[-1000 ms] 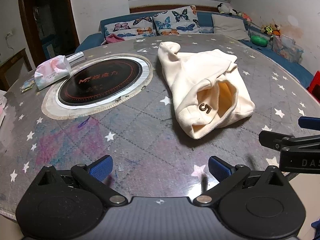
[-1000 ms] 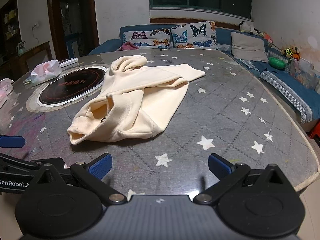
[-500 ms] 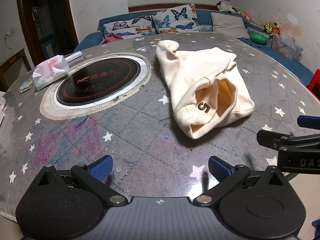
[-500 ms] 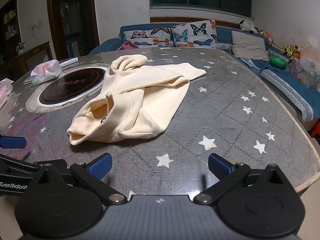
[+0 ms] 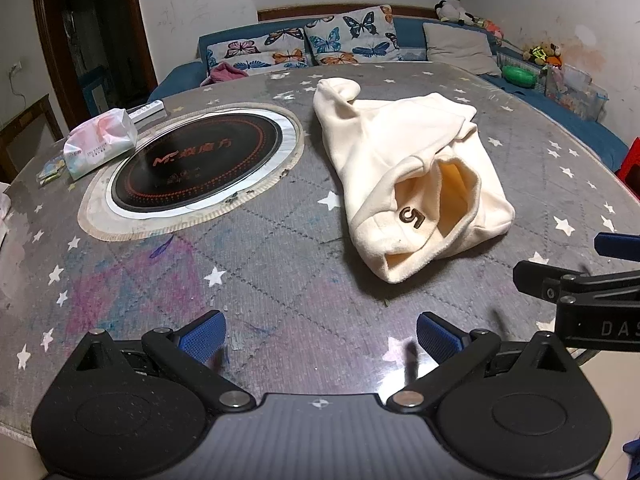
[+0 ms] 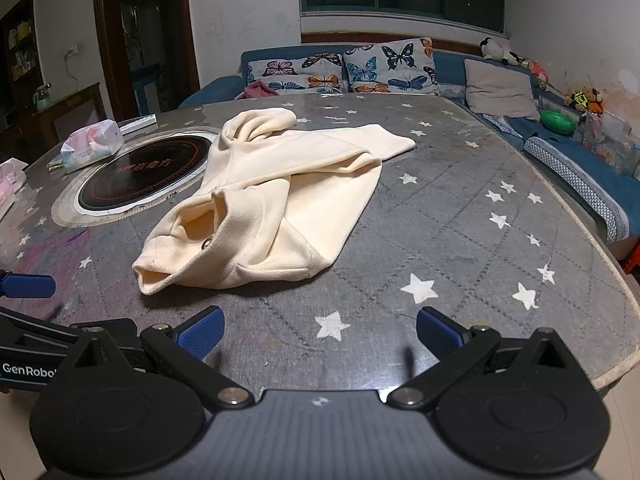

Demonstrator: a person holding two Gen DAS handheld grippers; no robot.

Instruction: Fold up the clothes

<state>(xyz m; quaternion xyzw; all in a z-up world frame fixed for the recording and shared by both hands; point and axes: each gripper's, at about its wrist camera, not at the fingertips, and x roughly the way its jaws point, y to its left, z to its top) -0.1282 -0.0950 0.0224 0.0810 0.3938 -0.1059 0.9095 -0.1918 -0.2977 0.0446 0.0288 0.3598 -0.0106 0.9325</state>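
Two sets of tongs are hovering low at the near edge of the desk [image 5: 280, 280], and neither is holding anything. The left tongs [image 5: 318, 334] are standing wide apart, blue pads showing, nothing between them but star-printed desk cover. The right tongs [image 6: 320, 330] are spread just as wide and gripping nothing.

The cream garment [image 5: 404, 176] is lying crumpled on the desk, well clear of both tools: from the left wrist view it is sitting at about one o'clock, its open hem with a dark "5" badge [image 5: 411, 216] facing the camera. From the right wrist view the same garment [image 6: 280, 200] is sprawling at about eleven o'clock, a sleeve draping across the body and a rolled end pointing toward twelve.

Beside it, at ten o'clock from the left wrist view, a round black induction cooktop [image 5: 196, 168] is sitting set into the desk, with a tissue pack [image 5: 100, 142] just beyond its far left rim. A blue sofa with butterfly cushions [image 6: 340, 68] is lining the wall at twelve o'clock.
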